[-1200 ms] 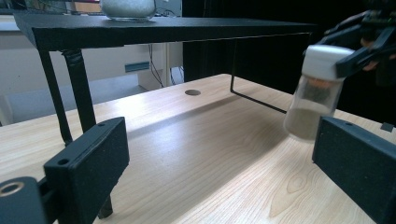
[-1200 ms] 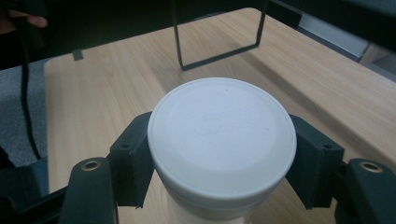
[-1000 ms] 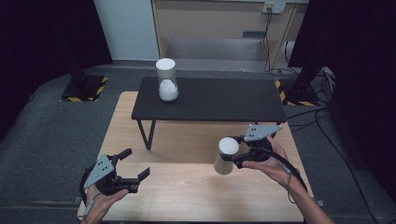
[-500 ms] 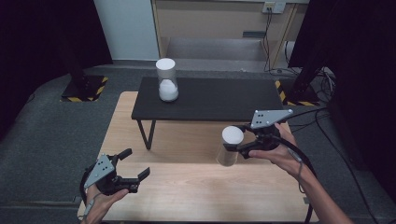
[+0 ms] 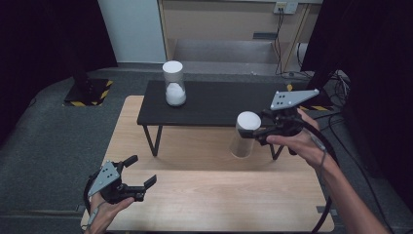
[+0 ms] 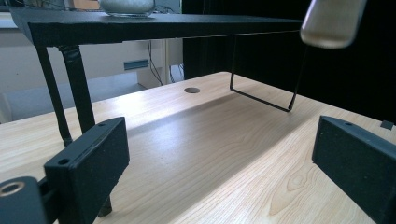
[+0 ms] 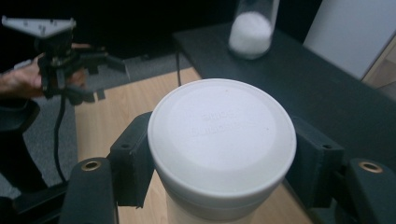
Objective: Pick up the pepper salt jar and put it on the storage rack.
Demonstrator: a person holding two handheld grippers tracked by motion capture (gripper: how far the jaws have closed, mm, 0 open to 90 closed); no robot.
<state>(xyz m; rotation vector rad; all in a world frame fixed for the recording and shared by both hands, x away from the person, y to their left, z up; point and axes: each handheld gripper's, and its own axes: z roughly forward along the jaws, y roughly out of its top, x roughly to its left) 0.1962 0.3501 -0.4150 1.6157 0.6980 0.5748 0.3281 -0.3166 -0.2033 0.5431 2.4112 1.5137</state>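
Observation:
A clear jar with a white lid (image 5: 245, 132) hangs in the air above the wooden table (image 5: 204, 200), and my right gripper (image 5: 257, 131) is shut on it just under the lid (image 7: 221, 135). The jar's base (image 6: 330, 23) floats at the level of the black shelf top. A second clear jar (image 5: 173, 83) with a white lid and white powder inside stands at the left end of the low black shelf (image 5: 214, 108); its powder (image 7: 251, 32) is visible. My left gripper (image 5: 137, 176) rests open near the table's front left corner, its jaws (image 6: 219, 158) wide with nothing between them.
The black shelf stands on thin black legs (image 6: 78, 91) across the far half of the table, with a wire leg (image 6: 264, 95) at its right end. A small round hole (image 6: 192, 90) marks the tabletop. Dark curtains and cables lie to the right.
My right gripper has lifted the jar off the table, up to about the height of the shelf top. The left gripper has stayed where it was.

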